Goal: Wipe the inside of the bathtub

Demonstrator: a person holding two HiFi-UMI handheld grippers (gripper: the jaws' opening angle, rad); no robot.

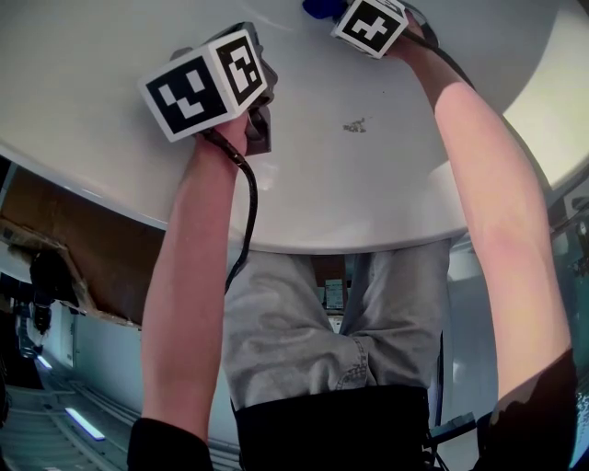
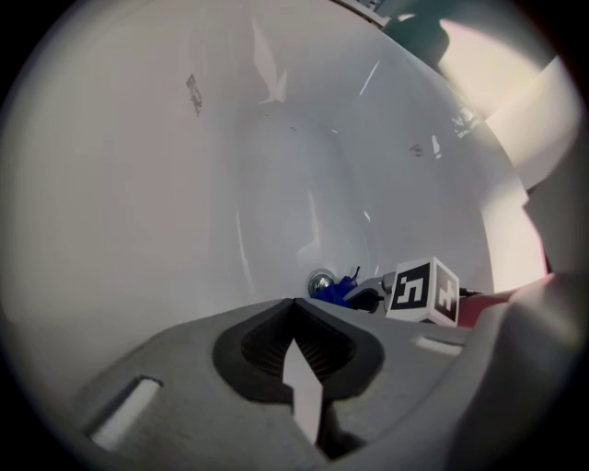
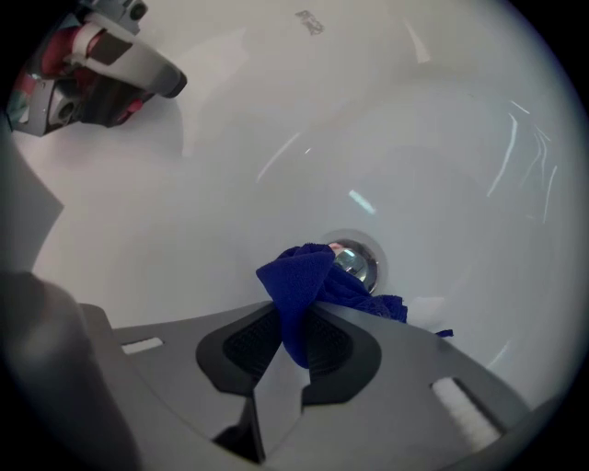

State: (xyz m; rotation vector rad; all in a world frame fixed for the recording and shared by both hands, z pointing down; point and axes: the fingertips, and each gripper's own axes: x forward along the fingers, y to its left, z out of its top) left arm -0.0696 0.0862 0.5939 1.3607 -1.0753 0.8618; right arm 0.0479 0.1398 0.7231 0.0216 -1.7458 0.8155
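Observation:
The white bathtub [image 1: 110,138] fills the top of the head view, and both grippers reach down into it. My right gripper [image 3: 296,308] is shut on a dark blue cloth [image 3: 299,281], which bunches up beside the chrome drain [image 3: 354,260] on the tub floor. From the head view only a corner of the cloth [image 1: 320,7] shows, past the right gripper [image 1: 342,11]. My left gripper [image 2: 295,308] is shut with nothing between its jaws and hovers over the tub's sloping wall [image 2: 138,202]. From there the right gripper [image 2: 423,292], the cloth [image 2: 339,290] and the drain [image 2: 320,282] lie ahead and lower down.
A small grey smudge [image 1: 354,125] marks the tub wall between the two arms. The tub's rounded rim [image 1: 304,241] presses against the person's grey shorts [image 1: 294,322]. A black cable [image 1: 247,198] hangs from the left gripper. Brown boards [image 1: 83,239] lie outside the tub at left.

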